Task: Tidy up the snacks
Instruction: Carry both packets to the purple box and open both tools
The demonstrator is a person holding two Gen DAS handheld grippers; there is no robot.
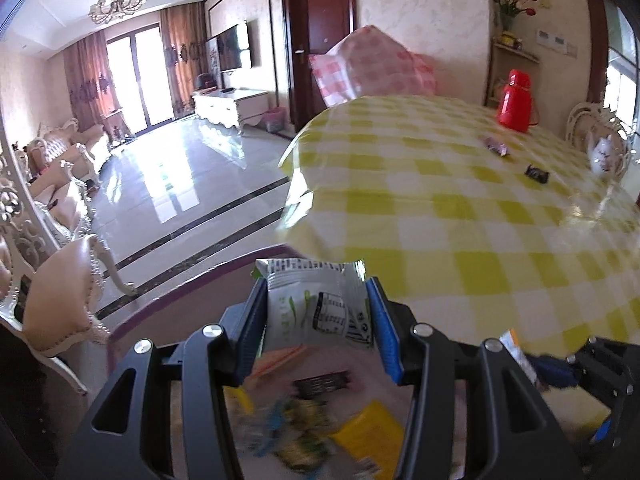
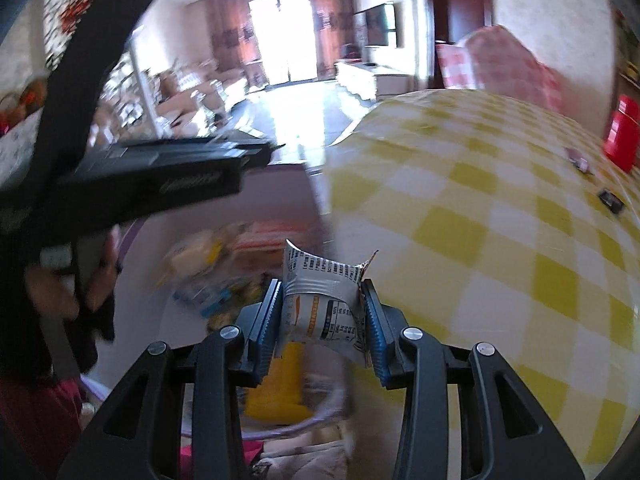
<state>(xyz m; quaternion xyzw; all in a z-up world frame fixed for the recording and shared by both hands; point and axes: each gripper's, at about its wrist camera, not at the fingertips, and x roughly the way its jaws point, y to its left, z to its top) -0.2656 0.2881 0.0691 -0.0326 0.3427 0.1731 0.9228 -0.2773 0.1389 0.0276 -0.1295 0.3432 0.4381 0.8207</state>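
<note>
Left hand-held gripper clamps an upright green-white packet; right hand-held gripper clamps an upright orange-white packet.

Snack packet glossy foil; tablecloth shiny plastic; flask smooth red plastic; floor polished.

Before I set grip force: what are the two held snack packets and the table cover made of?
Green-printed packet and orange-printed packet: thin plastic or foil film, apparently; both crinkle between the fingers. Yellow checked table cover: probably glossy vinyl, given its window glare.
</note>
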